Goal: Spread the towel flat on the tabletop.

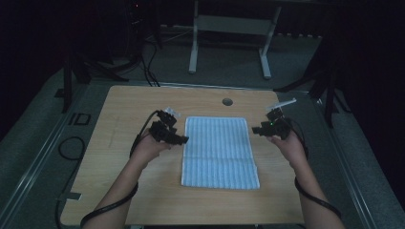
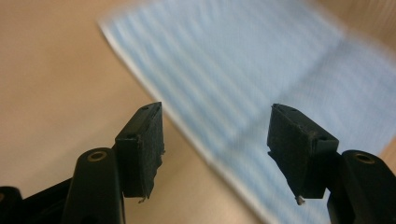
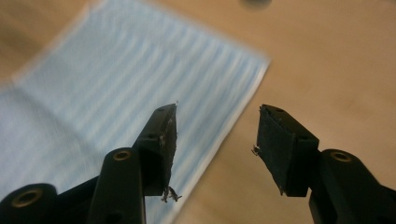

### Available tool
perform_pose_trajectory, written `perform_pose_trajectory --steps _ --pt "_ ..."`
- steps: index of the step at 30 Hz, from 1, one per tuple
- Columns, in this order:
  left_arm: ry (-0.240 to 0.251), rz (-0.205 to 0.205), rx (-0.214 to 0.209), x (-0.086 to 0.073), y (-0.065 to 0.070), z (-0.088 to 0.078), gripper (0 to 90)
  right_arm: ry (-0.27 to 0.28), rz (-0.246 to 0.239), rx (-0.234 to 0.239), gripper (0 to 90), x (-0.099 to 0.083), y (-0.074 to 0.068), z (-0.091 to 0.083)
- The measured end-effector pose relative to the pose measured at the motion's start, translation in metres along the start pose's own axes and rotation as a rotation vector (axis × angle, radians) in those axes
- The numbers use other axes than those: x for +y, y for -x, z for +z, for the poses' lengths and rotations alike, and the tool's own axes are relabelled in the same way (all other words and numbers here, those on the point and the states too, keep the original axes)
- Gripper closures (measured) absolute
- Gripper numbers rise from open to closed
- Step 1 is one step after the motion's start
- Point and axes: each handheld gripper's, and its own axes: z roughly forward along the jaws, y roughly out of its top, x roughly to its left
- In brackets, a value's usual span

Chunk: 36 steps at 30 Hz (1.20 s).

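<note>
We hold the left gripper (image 1: 184, 139) and right gripper (image 1: 257, 129) with jaws apart and empty, flanking the striped cloth (image 1: 219, 151) lying flat mid-table; the wooden table (image 1: 143, 105) carries a round hole (image 1: 227, 101); beyond, a white frame (image 1: 229, 28) stands on grey floor.

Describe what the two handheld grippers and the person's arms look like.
Both grippers, left gripper and right gripper, are black, each with two flat, dark-padded fingers on arms with brass-ringed holes. A pale plate tops each. The right one shows a small green light. Black cables loop around bare, sleeveless forearms.
</note>
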Motion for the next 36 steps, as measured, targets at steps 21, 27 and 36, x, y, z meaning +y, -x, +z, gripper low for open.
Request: perform_pose_trajectory --steps 21,27,36 --pt "-0.054 0.142 -0.148 -0.102 0.068 0.028 54.7 -0.150 -0.117 0.202 70.5 -0.152 -0.070 -0.002" --pt "-0.044 0.142 -0.151 -0.103 0.074 0.028 87.7 -0.133 -0.148 0.169 88.5 -0.156 -0.072 -0.012" --pt "0.087 0.133 -0.129 -0.079 0.068 -0.019 88.3 0.011 -0.190 0.105 88.6 -0.121 -0.066 -0.061"
